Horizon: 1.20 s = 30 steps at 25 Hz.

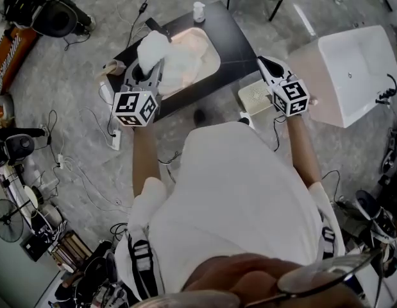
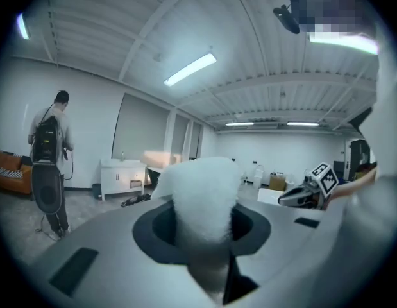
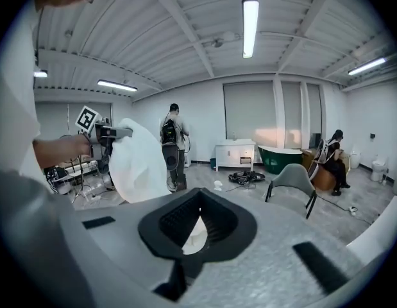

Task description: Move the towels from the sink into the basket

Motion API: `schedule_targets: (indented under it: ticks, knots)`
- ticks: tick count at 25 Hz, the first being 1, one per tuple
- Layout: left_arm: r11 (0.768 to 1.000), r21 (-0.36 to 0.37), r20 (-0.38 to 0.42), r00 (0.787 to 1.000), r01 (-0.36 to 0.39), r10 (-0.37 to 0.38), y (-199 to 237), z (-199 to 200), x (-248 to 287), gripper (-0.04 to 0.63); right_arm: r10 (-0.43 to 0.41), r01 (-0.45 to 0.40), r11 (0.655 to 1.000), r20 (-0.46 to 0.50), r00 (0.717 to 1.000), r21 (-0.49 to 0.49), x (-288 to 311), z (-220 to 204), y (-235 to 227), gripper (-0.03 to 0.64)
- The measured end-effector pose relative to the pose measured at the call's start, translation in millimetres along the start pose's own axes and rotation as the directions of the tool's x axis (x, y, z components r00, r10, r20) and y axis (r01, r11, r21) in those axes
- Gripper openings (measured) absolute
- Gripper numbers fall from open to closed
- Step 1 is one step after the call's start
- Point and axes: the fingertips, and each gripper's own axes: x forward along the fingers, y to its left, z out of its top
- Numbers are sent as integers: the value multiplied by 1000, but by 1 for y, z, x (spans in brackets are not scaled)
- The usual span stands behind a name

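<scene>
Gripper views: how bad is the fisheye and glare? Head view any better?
Left gripper view: strong fisheye, black vignette, towel soft up close, ceiling strip light blown out. Right gripper view: same bending, ceiling tube glares, room fairly sharp. Head view: even light, little distortion, sink slightly overexposed, glasses at bottom out of focus.

White, grey and black showing around the sink

The towel (image 1: 153, 47) in the dark grey jaws of the left gripper (image 1: 152, 69) is showing plain fluffy white, like the towels (image 1: 188, 66) lying in the cream sink (image 1: 204, 43), which is sitting in a black counter (image 1: 233, 37). The left gripper and the right gripper (image 1: 270, 66) are showing pale grey bodies, each carrying a cube (image 1: 135, 108) with black-and-white square markers. At 3 o'clock a tub (image 1: 352, 76) is gleaming white, and the floor (image 1: 76, 63) is looking mottled grey.
</scene>
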Motion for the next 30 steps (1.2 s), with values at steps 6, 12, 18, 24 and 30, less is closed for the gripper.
schedule_targets:
  ticks: [6,12,18,24,30]
  knots:
    - [993,46,63,992,105,-108,-39,56,6,104,-59,58,998,61,996,21,-33,20,-15,-2]
    - [957,107,15,962,270,-273,-84,64,49,104,-175,170,982,54,983,80,-61,9,-32,-2]
    - [883,105,-44,889,458,-457,-169,40,98,104,-332,324,929,16,943,177,-127,-41,-64,-2]
    - [735,79,-127,738,673,-663,-289,-4,133,104,-529,524,803,-64,846,286,-230,-115,-78,-2]
    - [634,46,-195,629,772,-752,-373,-33,153,104,-613,610,711,-118,782,350,-288,-156,-88,-2]
